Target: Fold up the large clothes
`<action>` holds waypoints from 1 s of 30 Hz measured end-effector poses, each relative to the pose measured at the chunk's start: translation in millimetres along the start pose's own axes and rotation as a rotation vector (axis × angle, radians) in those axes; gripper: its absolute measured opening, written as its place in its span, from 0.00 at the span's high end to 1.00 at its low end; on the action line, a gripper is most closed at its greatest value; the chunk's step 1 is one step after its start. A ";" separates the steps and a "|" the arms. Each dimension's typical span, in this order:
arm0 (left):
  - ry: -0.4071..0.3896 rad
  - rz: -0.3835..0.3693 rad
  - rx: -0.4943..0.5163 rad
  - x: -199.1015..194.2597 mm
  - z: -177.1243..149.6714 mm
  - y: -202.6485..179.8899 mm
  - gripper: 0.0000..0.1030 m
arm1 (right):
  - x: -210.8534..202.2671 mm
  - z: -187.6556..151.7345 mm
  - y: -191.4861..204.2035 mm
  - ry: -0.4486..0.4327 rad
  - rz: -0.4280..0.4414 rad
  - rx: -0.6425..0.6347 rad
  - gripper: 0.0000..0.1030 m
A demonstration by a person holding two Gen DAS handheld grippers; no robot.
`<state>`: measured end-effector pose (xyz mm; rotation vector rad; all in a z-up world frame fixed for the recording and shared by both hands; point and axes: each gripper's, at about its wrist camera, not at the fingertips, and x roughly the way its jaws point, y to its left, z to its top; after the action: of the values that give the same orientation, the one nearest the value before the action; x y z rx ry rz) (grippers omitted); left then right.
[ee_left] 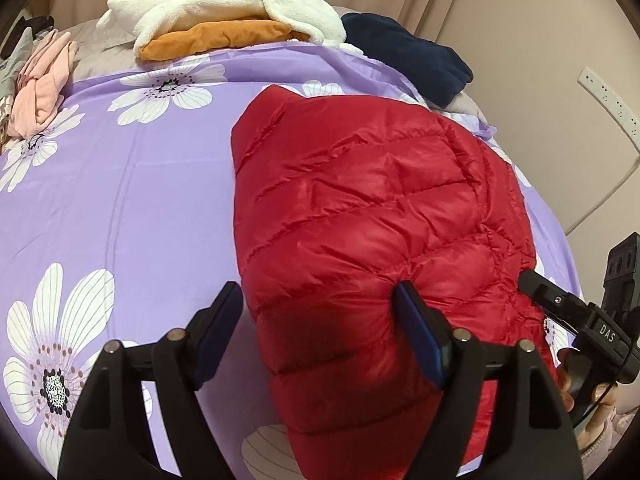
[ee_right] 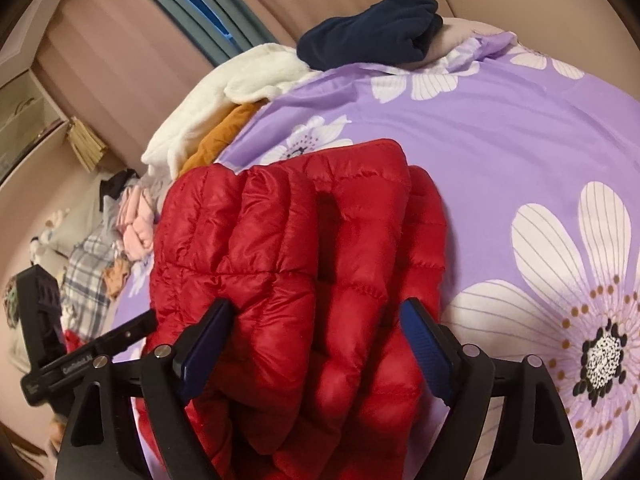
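A folded red quilted down jacket (ee_left: 380, 220) lies on a purple bedspread with white flowers (ee_left: 140, 200). My left gripper (ee_left: 318, 316) is open at the jacket's near left edge. One finger is over the bare spread and the other rests against the puffy fabric. In the right wrist view the jacket (ee_right: 288, 240) fills the middle, and my right gripper (ee_right: 316, 330) stands open with a thick fold of the jacket between its spread fingers. The right gripper's tip (ee_left: 560, 308) also shows at the jacket's right edge, and the left gripper's tip (ee_right: 120, 332) shows at the left.
At the bed's far side lie a white fleece (ee_left: 216, 4) on an orange garment (ee_left: 216, 40), a navy garment (ee_left: 404, 56) and pink clothes (ee_left: 40, 88). More clothes, some plaid (ee_right: 88, 272), are heaped beyond. A wall with a socket strip (ee_left: 608, 96) is on the right.
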<state>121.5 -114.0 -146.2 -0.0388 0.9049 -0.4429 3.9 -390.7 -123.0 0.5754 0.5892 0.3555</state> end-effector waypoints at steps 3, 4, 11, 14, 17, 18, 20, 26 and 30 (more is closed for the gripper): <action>0.007 -0.007 -0.011 2.4 0.1 2.8 0.19 | 1.4 1.8 -2.2 0.004 -0.013 0.006 0.14; 0.009 -0.007 -0.012 3.8 0.4 3.4 0.18 | 2.8 3.2 -3.2 0.005 -0.017 0.008 0.12; 0.023 -0.006 -0.010 12.7 0.5 5.7 0.08 | 9.7 2.4 -11.2 0.029 -0.034 0.047 0.06; 0.040 -0.025 -0.035 18.2 1.1 10.8 0.05 | 16.0 1.9 -17.5 0.054 -0.020 0.076 0.03; 0.050 -0.035 -0.051 22.0 0.9 12.0 0.02 | 20.3 0.5 -21.6 0.070 -0.008 0.098 0.02; 0.053 -0.040 -0.055 23.3 0.7 12.4 0.02 | 21.5 -0.1 -22.7 0.074 -0.001 0.104 0.02; 0.058 -0.048 -0.063 25.6 0.5 13.0 0.01 | 24.6 -0.6 -25.7 0.087 0.019 0.121 0.02; 0.081 -0.099 -0.102 33.6 0.6 16.8 0.00 | 35.1 -4.8 -38.4 0.133 0.114 0.212 0.02; 0.094 -0.133 -0.124 38.8 0.8 17.6 0.00 | 37.8 -7.7 -40.6 0.137 0.144 0.226 0.02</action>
<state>149.1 -113.2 -178.7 -0.1935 1.0250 -0.5152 34.9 -401.8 -168.4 0.8183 0.7269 0.4702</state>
